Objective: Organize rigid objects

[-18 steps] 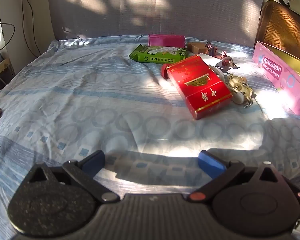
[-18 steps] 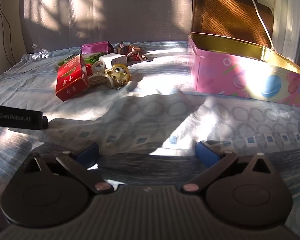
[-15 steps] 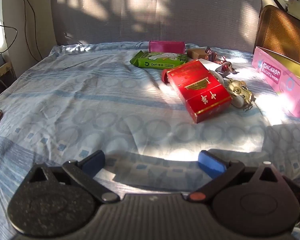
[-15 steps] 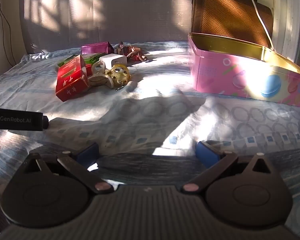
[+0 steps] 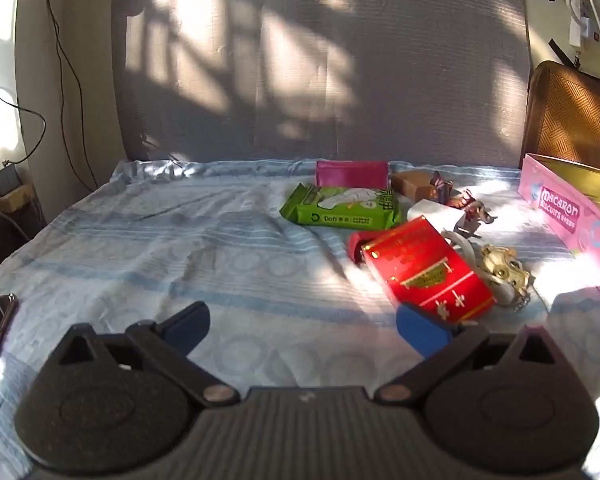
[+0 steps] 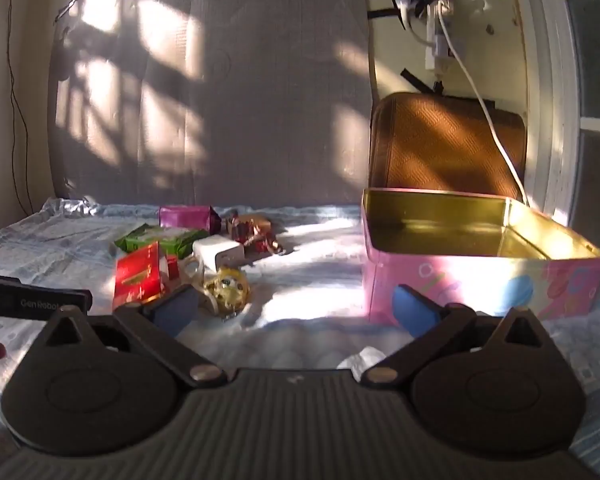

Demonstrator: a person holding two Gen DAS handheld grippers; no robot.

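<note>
Both views now sit closer to the pile than half a second ago. The left hand-held gripper (image 5: 302,330) hangs wide open and empty over the bed (image 5: 180,256), its right fingertip just short of the red box (image 5: 424,272). The green pack (image 5: 340,212) and charger (image 6: 219,254) lie behind. The right hand-held gripper (image 6: 296,312), also spread and empty, faces the open pink tin (image 6: 480,284). Nothing is packed yet; a first pick looks near.
</note>
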